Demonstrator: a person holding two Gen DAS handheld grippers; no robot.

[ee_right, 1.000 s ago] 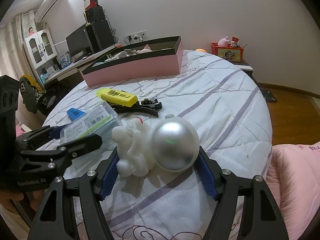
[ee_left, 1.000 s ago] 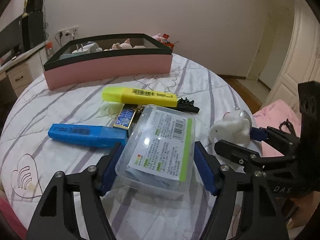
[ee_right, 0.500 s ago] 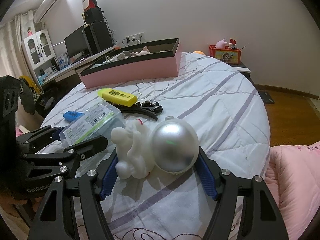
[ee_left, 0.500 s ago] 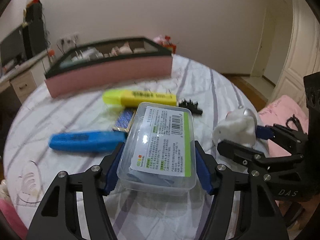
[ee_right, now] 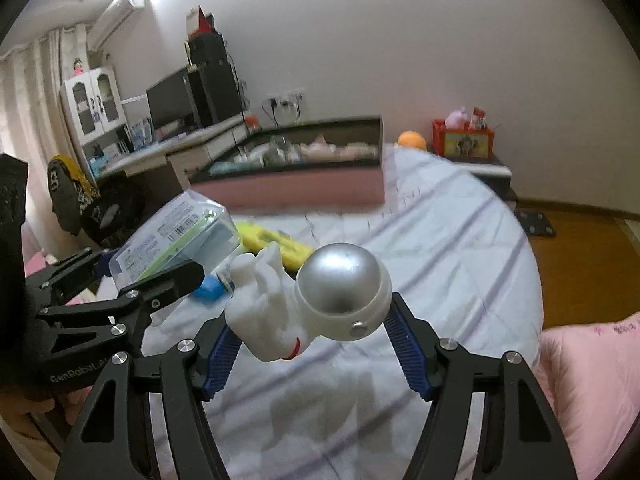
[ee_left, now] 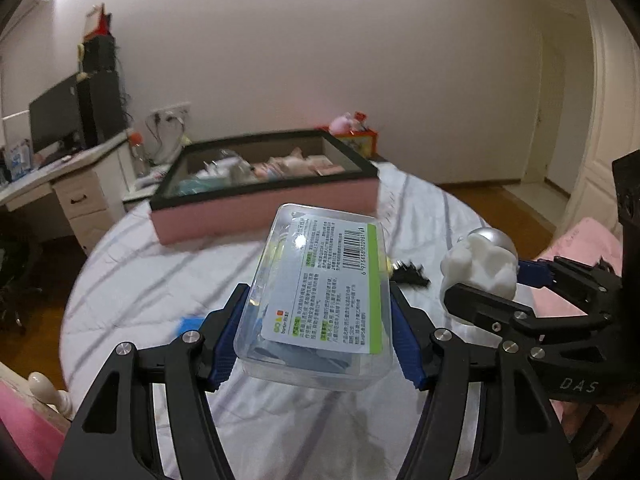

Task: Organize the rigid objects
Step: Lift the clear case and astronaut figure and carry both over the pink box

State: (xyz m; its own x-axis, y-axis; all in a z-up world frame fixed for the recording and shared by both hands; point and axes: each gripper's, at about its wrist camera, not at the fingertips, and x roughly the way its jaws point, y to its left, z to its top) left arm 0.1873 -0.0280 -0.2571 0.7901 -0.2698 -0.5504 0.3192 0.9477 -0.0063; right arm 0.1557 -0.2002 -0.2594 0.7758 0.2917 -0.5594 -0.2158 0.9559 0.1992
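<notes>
My left gripper [ee_left: 316,336] is shut on a clear plastic box [ee_left: 320,292] with a green-edged label and holds it in the air above the bed. My right gripper [ee_right: 316,344] is shut on a white astronaut figure [ee_right: 308,300] with a silver helmet, also lifted off the bed. Each gripper shows in the other's view: the box [ee_right: 176,236] at left, the astronaut [ee_left: 480,264] at right. The pink storage box [ee_left: 264,196] with a black rim stands at the far side of the bed [ee_right: 304,176] and holds several small items.
On the striped round bed [ee_right: 460,264] lie a yellow highlighter [ee_right: 276,244], a blue highlighter [ee_right: 210,288] and a black hair clip [ee_left: 408,272]. A desk with a monitor [ee_left: 56,124] stands at left. A pink cushion [ee_right: 584,364] lies at right.
Both grippers have lifted their objects off the bed and risen; the box and the astronaut now hang in the air, and the pink storage box looks nearer and lower in view.
</notes>
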